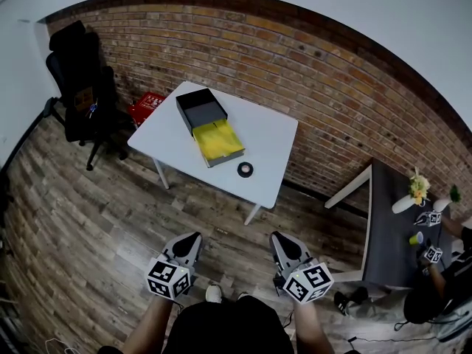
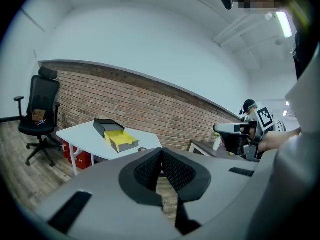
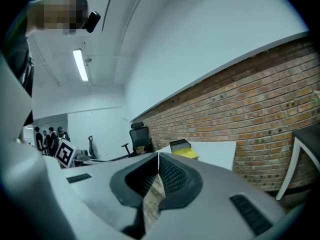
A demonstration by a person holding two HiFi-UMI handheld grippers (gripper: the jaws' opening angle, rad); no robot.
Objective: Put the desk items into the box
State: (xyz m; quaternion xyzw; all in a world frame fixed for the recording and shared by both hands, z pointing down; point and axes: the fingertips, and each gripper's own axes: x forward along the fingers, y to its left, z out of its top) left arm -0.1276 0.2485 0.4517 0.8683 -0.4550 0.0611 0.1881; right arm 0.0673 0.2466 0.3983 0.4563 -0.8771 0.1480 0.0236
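The left hand-held gripper and the right hand-held gripper are both pinched together with nothing between them, well short of the white counter. The tape roll lies just beside the open black-and-yellow box, near the counter's front edge. A clumsy sideways nudge could roll it off. The bare floor ahead leaves a free approach, but the office chair and the red crate crowd the left end.
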